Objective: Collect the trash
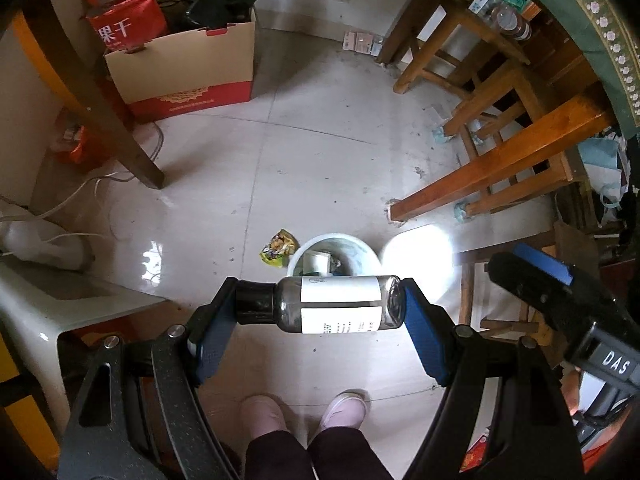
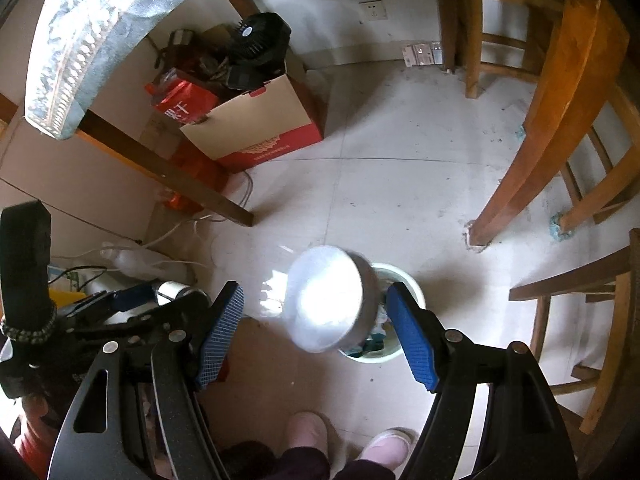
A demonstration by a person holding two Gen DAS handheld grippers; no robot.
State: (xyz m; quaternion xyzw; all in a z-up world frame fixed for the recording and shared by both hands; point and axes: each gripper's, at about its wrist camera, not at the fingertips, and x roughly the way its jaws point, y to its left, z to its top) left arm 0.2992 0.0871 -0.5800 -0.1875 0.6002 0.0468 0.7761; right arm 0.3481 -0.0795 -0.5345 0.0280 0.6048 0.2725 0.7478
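Note:
My left gripper (image 1: 320, 304) is shut on a clear bottle (image 1: 332, 304) with a black cap and white label, held sideways above a white trash bin (image 1: 362, 246) on the floor. A yellow snack wrapper (image 1: 279, 247) lies on the floor just left of the bin. In the right wrist view my right gripper (image 2: 316, 312) is open; a shiny metal tin (image 2: 328, 300), blurred, is in the air between its fingers, touching neither, over the same bin (image 2: 416, 292). The bin holds some trash.
A red and tan cardboard box (image 1: 192, 68) with a fan in it stands at the back left. A dark table leg (image 1: 120, 120) and cables are left. Wooden chairs (image 1: 488, 168) and a table stand right. The person's feet (image 1: 304, 412) are below the grippers.

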